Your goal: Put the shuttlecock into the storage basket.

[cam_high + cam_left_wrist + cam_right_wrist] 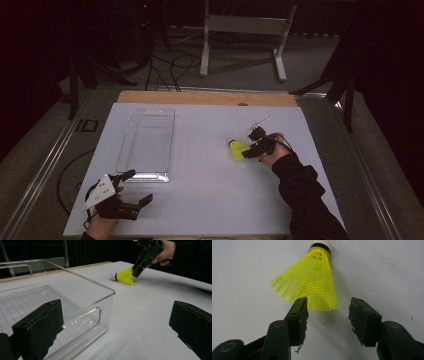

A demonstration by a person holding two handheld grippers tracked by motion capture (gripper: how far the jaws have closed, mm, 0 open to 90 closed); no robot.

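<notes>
Right gripper (328, 308) jaws apart, shuttlecock (312, 282) skirt just ahead; skirt rim should be straddled squarely before jaws are closed gently.

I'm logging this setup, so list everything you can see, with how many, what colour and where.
shuttlecock: one, yellow skirt with white cork, lying on its side right of the table's middle
bin: one, clear plastic, left half of the table
table: one, white top with a wooden far edge
frame: one, white metal, on the floor beyond the table
cables: several, black, on the floor behind the table
right gripper: one, black, jaws apart at the shuttlecock's skirt rim
left gripper: one, black, jaws wide apart, near the bin's front corner
sleeve: one, black, lower right
</notes>
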